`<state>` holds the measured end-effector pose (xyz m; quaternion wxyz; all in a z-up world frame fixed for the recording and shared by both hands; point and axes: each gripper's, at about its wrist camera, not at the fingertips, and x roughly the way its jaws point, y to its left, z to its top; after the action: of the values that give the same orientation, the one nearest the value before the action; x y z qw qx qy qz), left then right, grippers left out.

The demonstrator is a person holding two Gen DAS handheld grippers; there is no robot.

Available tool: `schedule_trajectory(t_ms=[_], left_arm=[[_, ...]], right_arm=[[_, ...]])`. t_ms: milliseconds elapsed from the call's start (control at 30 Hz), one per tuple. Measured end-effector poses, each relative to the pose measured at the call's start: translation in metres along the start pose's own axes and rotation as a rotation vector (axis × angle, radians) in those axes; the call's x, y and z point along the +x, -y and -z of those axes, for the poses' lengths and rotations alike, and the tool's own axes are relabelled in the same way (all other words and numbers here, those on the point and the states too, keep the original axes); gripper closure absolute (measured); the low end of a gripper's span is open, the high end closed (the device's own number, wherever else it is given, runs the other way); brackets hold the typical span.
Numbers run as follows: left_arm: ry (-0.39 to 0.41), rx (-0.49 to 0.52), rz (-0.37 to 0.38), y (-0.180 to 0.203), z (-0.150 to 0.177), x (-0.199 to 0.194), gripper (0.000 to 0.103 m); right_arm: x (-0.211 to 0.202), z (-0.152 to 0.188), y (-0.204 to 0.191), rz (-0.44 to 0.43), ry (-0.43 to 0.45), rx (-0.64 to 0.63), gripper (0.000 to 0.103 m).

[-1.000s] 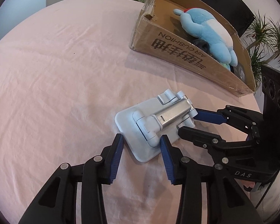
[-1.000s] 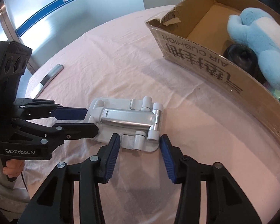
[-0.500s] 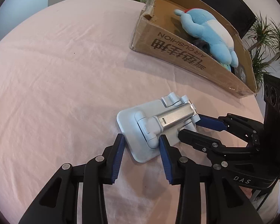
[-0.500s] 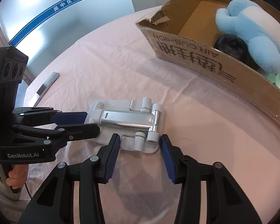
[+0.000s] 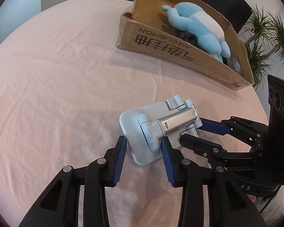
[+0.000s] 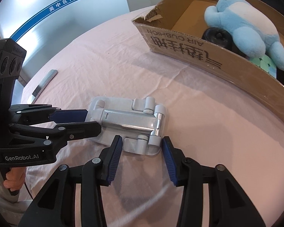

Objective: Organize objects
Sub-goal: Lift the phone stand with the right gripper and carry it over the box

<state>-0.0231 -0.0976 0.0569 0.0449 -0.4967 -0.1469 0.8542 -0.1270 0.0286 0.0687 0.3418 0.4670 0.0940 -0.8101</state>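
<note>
Left wrist view: pink tablecloth point(image 5: 56, 75) lies bare off to the left of my left gripper point(image 5: 143, 145). Straight ahead of it, between its blue pads, sits the near end of the grey folding phone stand point(image 5: 161, 124). Both pads press on the sides of the base plate, so this gripper is clamped on the stand. Just to the right, my right gripper point(image 5: 191, 130) comes in from the side, and its two fingers close over the far hinge end of the same stand. Further ahead and to the right stands the cardboard box point(image 5: 161, 45), well apart from the stand, with a blue plush toy point(image 5: 197, 24) lying inside. Potted plants point(image 5: 265, 37) show beyond its right end.

From the right wrist camera, a hand point(image 6: 13, 179) at far left holds the handle of the left gripper point(image 6: 93, 120), which reaches in sideways onto the left end of the stand point(image 6: 126, 119). A flat grey bar point(image 6: 45, 81) lies ahead on the left, near the table edge. My right gripper point(image 6: 140, 143) has the stand's near edge between its pads, with both touching it, so it is grasping too. Ahead to the right, the box point(image 6: 179, 47) holds the plush point(image 6: 242, 22), a black round object point(image 6: 217, 36) beside it and something pale green point(image 6: 265, 62) under its foot.
</note>
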Motion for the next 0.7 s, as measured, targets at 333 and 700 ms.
schedule_trajectory(t_ms=[333,700], left_arm=[[0.009,0.026,0.013,0.016,-0.007,-0.005,0.068],[0.045,0.074,0.027,0.04,-0.027,-0.015,0.068]], right_arm=[[-0.022,0.003,0.006,0.028,0.035,-0.003,0.062],[-0.049,-0.002,0.016,0.061,0.074,0.004,0.062]])
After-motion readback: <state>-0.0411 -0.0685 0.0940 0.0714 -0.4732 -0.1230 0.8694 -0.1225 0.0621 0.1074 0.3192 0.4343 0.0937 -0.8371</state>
